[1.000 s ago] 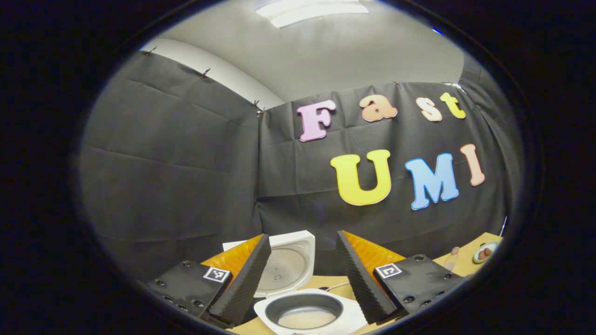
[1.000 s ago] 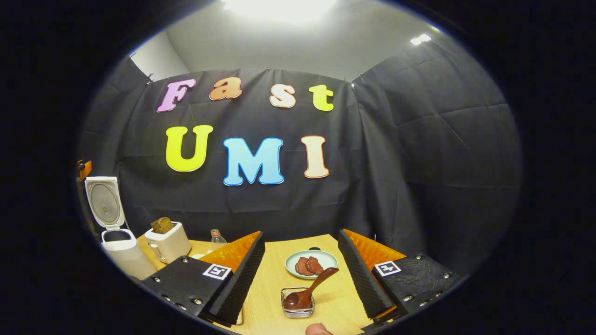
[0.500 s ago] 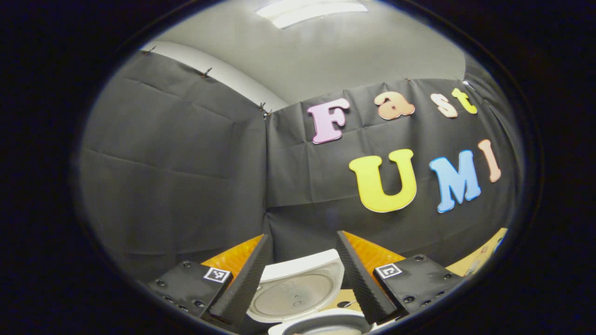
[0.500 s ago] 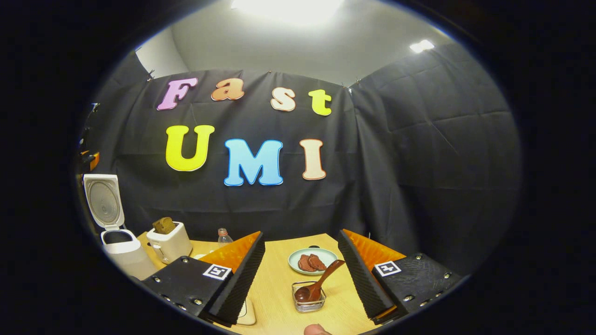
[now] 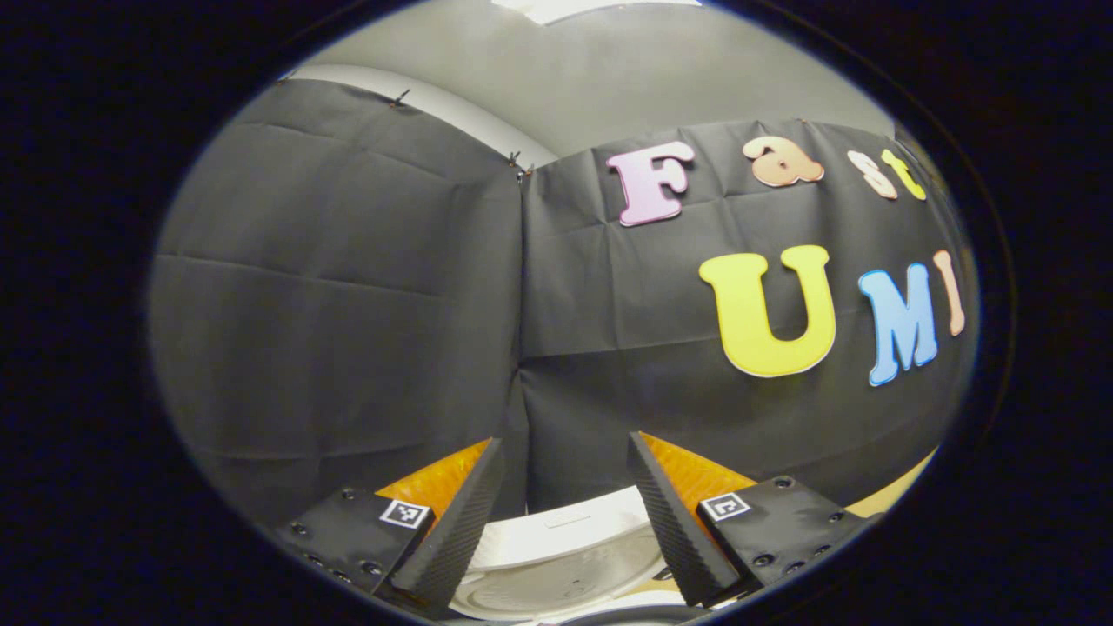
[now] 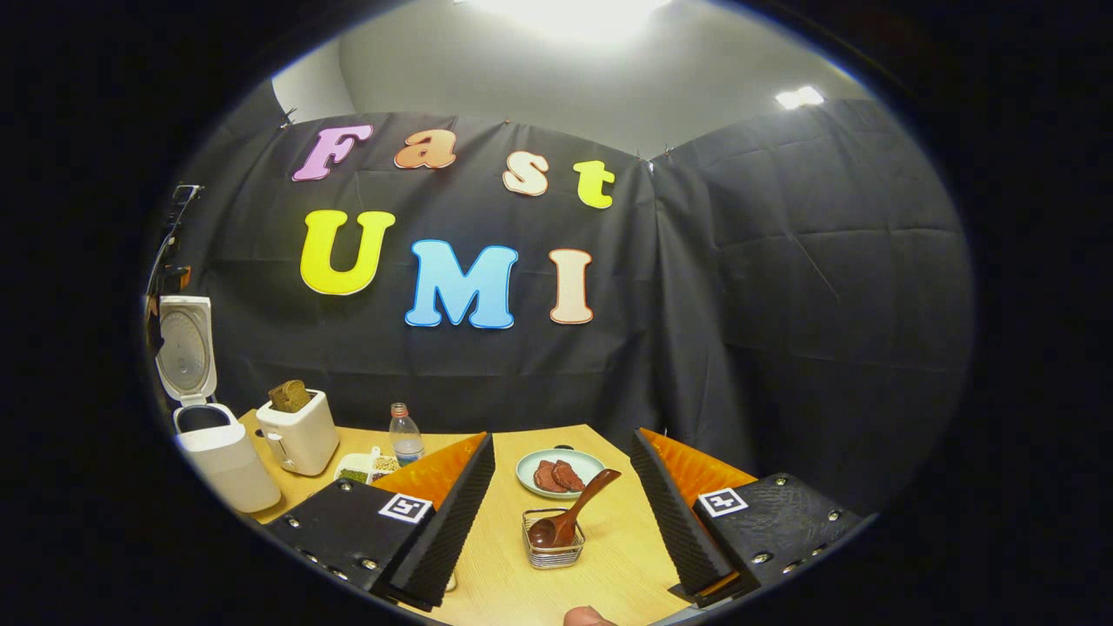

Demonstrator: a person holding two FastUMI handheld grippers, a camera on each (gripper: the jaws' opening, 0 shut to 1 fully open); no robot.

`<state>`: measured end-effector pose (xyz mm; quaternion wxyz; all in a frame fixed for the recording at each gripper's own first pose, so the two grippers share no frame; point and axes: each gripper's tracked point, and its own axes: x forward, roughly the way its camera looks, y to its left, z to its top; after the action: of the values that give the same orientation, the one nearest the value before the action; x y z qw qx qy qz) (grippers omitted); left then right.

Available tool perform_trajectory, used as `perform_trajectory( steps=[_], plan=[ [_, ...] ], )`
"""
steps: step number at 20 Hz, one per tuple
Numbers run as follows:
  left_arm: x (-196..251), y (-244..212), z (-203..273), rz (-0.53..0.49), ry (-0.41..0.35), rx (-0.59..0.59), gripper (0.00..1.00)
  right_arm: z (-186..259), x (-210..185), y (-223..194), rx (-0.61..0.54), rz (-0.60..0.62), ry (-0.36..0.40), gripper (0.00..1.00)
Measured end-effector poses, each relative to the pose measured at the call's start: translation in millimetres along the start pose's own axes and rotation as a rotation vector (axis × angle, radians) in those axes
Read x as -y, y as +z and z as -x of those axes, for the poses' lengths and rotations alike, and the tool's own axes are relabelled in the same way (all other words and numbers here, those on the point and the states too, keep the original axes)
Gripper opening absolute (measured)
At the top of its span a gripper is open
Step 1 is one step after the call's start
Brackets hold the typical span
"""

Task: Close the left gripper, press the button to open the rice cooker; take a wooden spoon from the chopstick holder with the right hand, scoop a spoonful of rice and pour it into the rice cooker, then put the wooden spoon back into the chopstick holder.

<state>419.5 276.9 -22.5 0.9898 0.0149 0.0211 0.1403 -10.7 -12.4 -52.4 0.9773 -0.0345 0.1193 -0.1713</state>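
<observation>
My right gripper is open above the wooden table, with nothing between its fingers. Just ahead of it a small wire chopstick holder holds the dark wooden spoon, bowl down and handle leaning up to the right. The white rice cooker stands at the far left with its lid raised. In the left gripper view, my left gripper is open too, and the cooker's open white lid shows low between its fingers.
A pale green plate with brown pieces sits behind the holder. A white toaster holding bread, a small bottle and a divided tray of grains stand between cooker and holder. A fingertip shows at the bottom edge.
The left gripper's view has swung up and leftward: the cooker's pot with rice slid out at the bottom, leaving only the lid. The right gripper drew back slightly from the holder.
</observation>
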Motion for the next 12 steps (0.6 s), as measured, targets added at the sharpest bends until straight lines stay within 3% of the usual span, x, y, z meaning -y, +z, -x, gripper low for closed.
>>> perform_trajectory(
  steps=[4,7,11,12],
  plan=[
    [-14.6,-25.8,-21.5,0.005,0.04,-0.086,0.97,1.6,-3.0,2.5,0.015,-0.029,0.01,0.98],
    [-17.5,-37.9,-23.8,0.011,0.036,-0.121,1.0,1.2,-5.0,1.0,0.019,-0.009,0.026,0.99],
    [-15.2,-39.1,-15.9,0.021,0.02,-0.163,0.94,0.9,-8.7,4.6,0.039,-0.035,0.058,0.99],
    [-13.9,-38.8,-14.6,0.028,0.015,-0.171,0.97,-0.1,-10.0,2.1,0.037,-0.042,0.071,0.98]
  ],
)
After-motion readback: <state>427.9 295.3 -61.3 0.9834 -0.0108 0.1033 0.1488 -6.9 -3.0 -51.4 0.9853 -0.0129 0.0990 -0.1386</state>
